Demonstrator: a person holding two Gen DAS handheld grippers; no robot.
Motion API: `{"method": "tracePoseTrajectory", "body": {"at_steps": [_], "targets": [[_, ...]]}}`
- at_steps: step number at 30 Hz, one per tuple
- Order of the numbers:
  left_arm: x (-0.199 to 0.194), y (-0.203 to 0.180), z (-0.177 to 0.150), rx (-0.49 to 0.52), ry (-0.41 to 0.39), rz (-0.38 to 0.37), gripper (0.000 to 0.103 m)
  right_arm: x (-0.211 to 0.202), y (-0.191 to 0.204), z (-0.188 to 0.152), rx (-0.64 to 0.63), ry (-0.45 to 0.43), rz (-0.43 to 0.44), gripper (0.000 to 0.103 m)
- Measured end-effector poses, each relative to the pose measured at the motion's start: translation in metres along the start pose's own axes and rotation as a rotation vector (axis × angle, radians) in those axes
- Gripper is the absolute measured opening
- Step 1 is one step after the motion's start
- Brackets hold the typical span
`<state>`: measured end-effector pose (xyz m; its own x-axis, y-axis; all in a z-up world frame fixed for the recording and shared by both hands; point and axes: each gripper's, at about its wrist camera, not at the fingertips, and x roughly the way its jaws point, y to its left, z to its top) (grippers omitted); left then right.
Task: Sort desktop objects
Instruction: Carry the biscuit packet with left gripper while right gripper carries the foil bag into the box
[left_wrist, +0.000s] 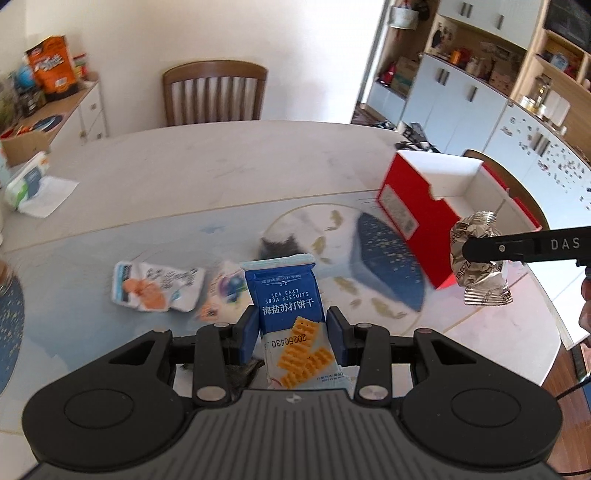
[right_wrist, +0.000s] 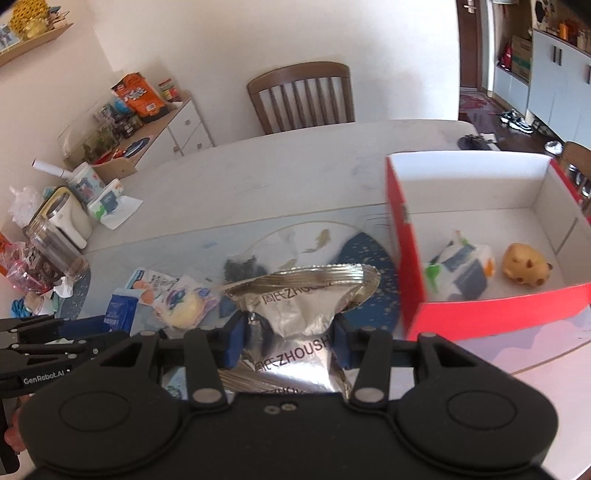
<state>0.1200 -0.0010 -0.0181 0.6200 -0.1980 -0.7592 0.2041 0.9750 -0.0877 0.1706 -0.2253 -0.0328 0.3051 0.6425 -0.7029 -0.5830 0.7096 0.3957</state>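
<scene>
My left gripper (left_wrist: 291, 332) is shut on a blue pack of sea salt soda biscuits (left_wrist: 286, 302), held upright above the table. My right gripper (right_wrist: 286, 341) is shut on a crumpled silver foil snack bag (right_wrist: 295, 314); from the left wrist view that foil bag (left_wrist: 480, 258) hangs at the right beside the red box (left_wrist: 406, 206). The red box (right_wrist: 402, 236) is white inside and holds a small white and blue carton (right_wrist: 461, 273) and a yellow toy animal (right_wrist: 524, 267). Loose snack packets (left_wrist: 159, 286) and a blueberry packet (left_wrist: 227, 286) lie on the blue mat (left_wrist: 92, 266).
A wooden chair (left_wrist: 216, 94) stands behind the pale table (left_wrist: 221, 170). A tissue pack (left_wrist: 26, 182) lies far left. Jars, a kettle (right_wrist: 70, 218) and a cup crowd the table's left edge. A cluttered sideboard (right_wrist: 147, 122) is by the wall; cabinets are on the right.
</scene>
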Motion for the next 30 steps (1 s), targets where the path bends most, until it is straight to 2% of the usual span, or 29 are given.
{"method": "tracePoseTrajectory", "body": {"at_steps": [6, 17, 30], "targets": [[0.01, -0.04, 0.021, 0.054, -0.016, -0.043, 0.038, -0.017, -0.034, 0.011, 0.022, -0.046, -0.007, 0.045], [0.033, -0.121, 0.068, 0.158, -0.043, -0.119, 0.038, -0.038, -0.107, 0.041, 0.04, -0.1, -0.093, 0.046], [0.078, -0.183, 0.112, 0.241, -0.019, -0.171, 0.038, -0.034, -0.174, 0.067, 0.065, -0.099, -0.146, 0.046]]}}
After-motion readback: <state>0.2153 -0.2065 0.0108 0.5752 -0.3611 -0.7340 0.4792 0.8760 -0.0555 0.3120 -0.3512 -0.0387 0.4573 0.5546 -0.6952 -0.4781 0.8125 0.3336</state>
